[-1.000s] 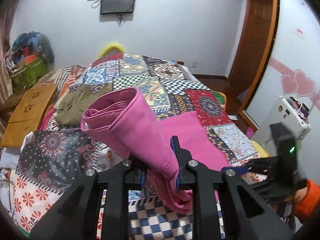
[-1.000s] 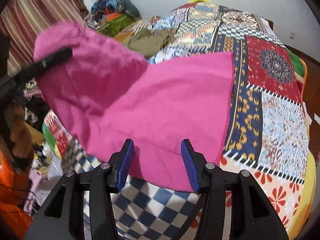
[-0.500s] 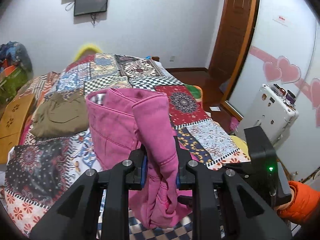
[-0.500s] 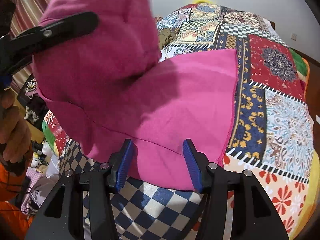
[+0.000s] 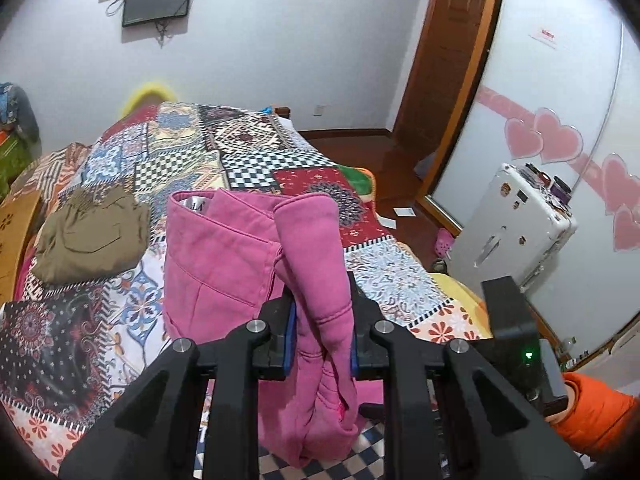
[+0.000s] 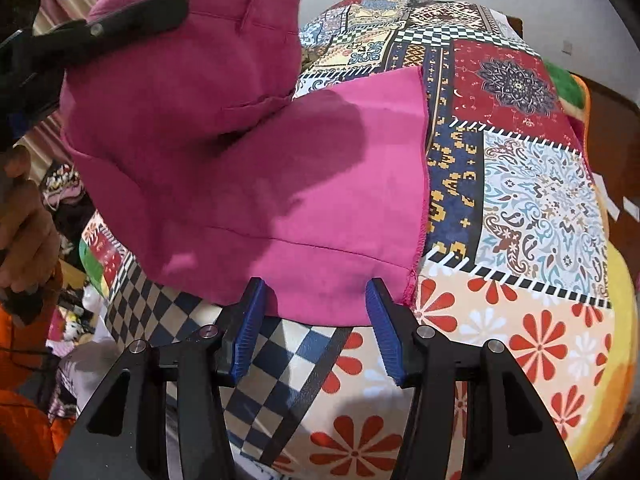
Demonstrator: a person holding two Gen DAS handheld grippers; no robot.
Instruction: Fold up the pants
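Observation:
Pink pants lie partly on the patchwork quilt. My left gripper is shut on a bunched fold of them and holds the waistband end up, its label showing. In the right wrist view that raised end hangs over the flat leg part, with the left gripper's finger across it. My right gripper stands open at the near hem of the flat part. Its blue pads sit on either side of the cloth edge without pressing it.
A folded olive-brown garment lies on the quilt to the far left. A white suitcase stands on the floor right of the bed. A wooden board lies at the left edge. A hand and an orange sleeve show.
My left gripper has carried the raised waist end across toward the right, over the flat leg part, and the cloth has turned upright. The right gripper has edged closer to the near hem.

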